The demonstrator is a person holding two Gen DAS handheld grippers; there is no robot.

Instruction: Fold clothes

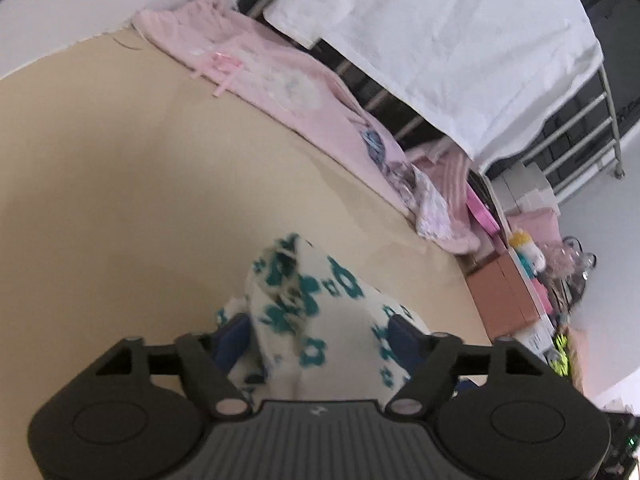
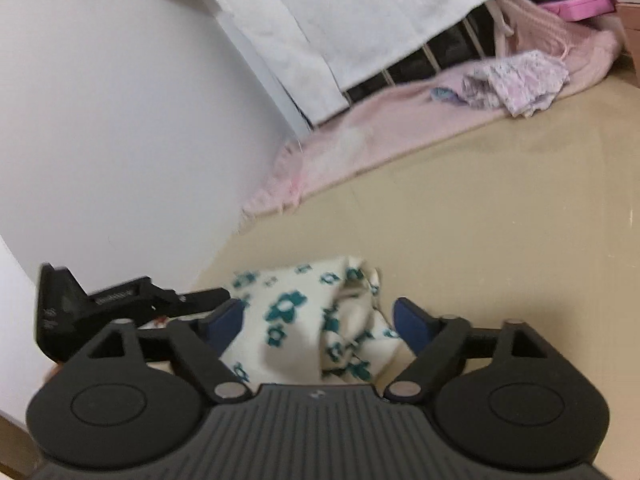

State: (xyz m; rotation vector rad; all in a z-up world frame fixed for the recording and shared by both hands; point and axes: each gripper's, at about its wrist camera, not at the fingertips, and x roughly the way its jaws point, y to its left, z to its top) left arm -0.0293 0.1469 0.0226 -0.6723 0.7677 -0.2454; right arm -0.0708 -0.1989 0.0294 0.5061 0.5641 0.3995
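Note:
A cream cloth with teal flowers (image 1: 304,292) lies bunched on the beige surface (image 1: 120,200). In the left wrist view my left gripper (image 1: 320,332) stands open around it, one blue pad on each side of the bunch. The right wrist view shows the same cloth (image 2: 288,308) crumpled between the wide-apart fingers of my right gripper (image 2: 320,320), which is open too. The black body of the left gripper (image 2: 120,304) comes in from the left there, its tip at the cloth's edge. Motion blur softens both views.
A pink garment (image 1: 280,92) and a small lilac printed piece (image 2: 520,80) lie along the far edge of the surface. Behind them a white sheet (image 1: 440,40) hangs over a metal rack (image 1: 580,136). Boxes and clutter (image 1: 520,280) stand to the right; a grey wall (image 2: 120,120) rises on the left.

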